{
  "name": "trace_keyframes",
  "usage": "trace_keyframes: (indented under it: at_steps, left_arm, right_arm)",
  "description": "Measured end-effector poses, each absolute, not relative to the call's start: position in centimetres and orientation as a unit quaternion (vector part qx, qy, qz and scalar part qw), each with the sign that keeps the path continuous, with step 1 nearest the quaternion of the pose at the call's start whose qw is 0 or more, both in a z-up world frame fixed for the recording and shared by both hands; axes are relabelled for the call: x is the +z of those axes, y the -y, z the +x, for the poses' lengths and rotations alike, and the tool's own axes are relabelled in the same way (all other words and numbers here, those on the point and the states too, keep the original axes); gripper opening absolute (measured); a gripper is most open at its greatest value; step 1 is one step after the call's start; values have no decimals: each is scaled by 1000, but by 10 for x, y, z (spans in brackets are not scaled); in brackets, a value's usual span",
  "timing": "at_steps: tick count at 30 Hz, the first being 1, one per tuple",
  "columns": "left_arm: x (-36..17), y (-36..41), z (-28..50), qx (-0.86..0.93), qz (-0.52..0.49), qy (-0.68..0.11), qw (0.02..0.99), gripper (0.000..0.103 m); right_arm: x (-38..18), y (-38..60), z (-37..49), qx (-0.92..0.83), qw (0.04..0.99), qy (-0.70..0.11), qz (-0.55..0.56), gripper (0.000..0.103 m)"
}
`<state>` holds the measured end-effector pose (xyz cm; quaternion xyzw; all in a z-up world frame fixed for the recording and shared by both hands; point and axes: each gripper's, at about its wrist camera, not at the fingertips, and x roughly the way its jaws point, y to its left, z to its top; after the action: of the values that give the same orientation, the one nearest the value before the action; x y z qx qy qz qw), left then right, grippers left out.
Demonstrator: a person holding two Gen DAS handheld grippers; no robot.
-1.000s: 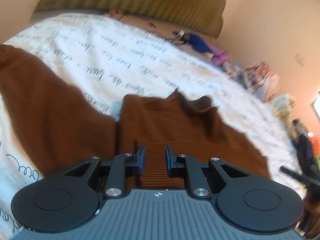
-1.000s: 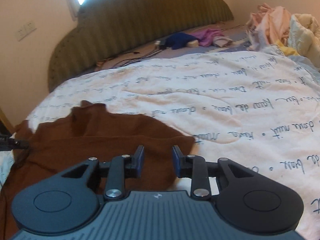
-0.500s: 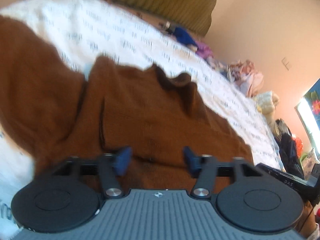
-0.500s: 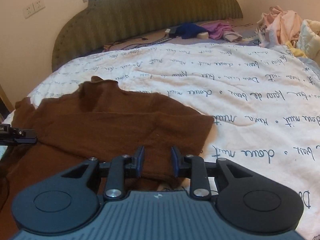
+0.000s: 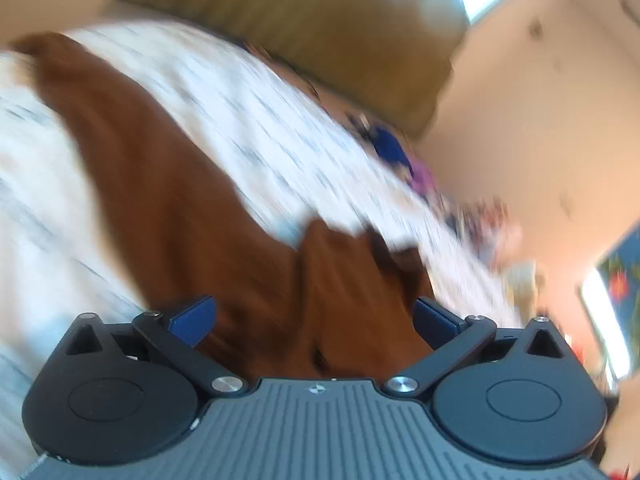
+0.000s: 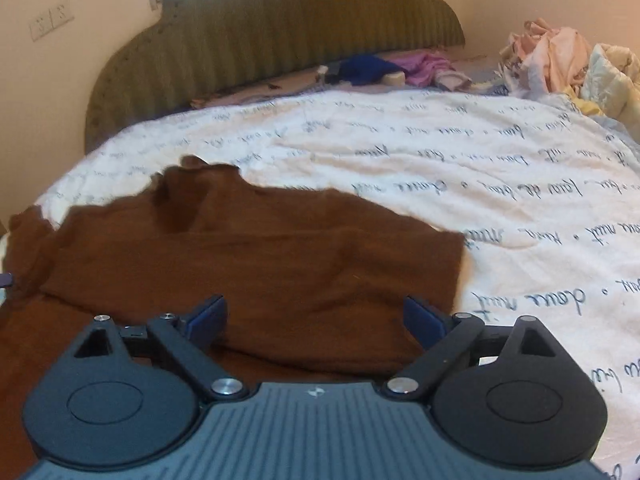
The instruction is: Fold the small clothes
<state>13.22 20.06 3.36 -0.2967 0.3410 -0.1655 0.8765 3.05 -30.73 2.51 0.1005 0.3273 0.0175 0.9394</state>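
A brown knit top [image 6: 256, 256] lies on the white bedspread [image 6: 500, 184] with its right sleeve folded across the body. My right gripper [image 6: 316, 316] is open wide and empty, just above the top's near edge. In the blurred left wrist view the same top [image 5: 168, 200] stretches away to the upper left, one long sleeve spread out. My left gripper [image 5: 314, 318] is open wide and empty over the cloth.
A green padded headboard [image 6: 276, 32] stands at the back. Blue and purple clothes [image 6: 392, 68] lie by it. A heap of pale clothes [image 6: 560, 60] sits at the right edge of the bed. Wall sockets [image 6: 52, 20] are at upper left.
Both grippers were shut on the brown top's edge and have opened wide, letting it go. The left view has swung and is blurred. The folded part now lies flat.
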Motion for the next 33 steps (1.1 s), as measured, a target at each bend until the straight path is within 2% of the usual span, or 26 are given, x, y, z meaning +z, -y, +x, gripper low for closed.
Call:
trace_keyframes:
  at_steps: [6, 10, 16, 17, 18, 19, 20, 23, 26, 33]
  left_arm:
    - [33, -357, 192, -69, -449, -274, 848, 103]
    - [14, -416, 240, -38, -533, -259, 805, 103]
    - [-2, -433, 295, -1, -511, -292, 809, 102]
    - [0, -432, 302, 5, -499, -293, 815, 94]
    - [1, -429, 308, 12, -488, -299, 820, 79]
    - [-2, -425, 312, 19, -479, -318, 818, 15]
    - [-8, -424, 316, 38, -483, -341, 805, 4]
    - [-13, -424, 308, 57, -491, -334, 802, 3]
    - [12, -410, 291, 40, -449, -313, 836, 3]
    - [95, -291, 237, -51, -202, -292, 933, 3]
  right_arm:
    - [48, 217, 22, 149, 931, -287, 171, 100]
    - [37, 157, 20, 223, 908, -305, 183, 100]
    - [26, 134, 8, 262, 898, -318, 156, 100]
    - [25, 138, 6, 256, 899, -319, 156, 100]
    - [24, 145, 5, 253, 899, -320, 158, 100]
    - [23, 150, 3, 247, 901, -319, 160, 100]
    - [22, 155, 1, 239, 903, -318, 161, 100]
    - [22, 173, -6, 217, 910, -311, 165, 100]
    - [27, 184, -9, 206, 913, -303, 181, 100]
    - [51, 188, -5, 194, 924, -277, 180, 100]
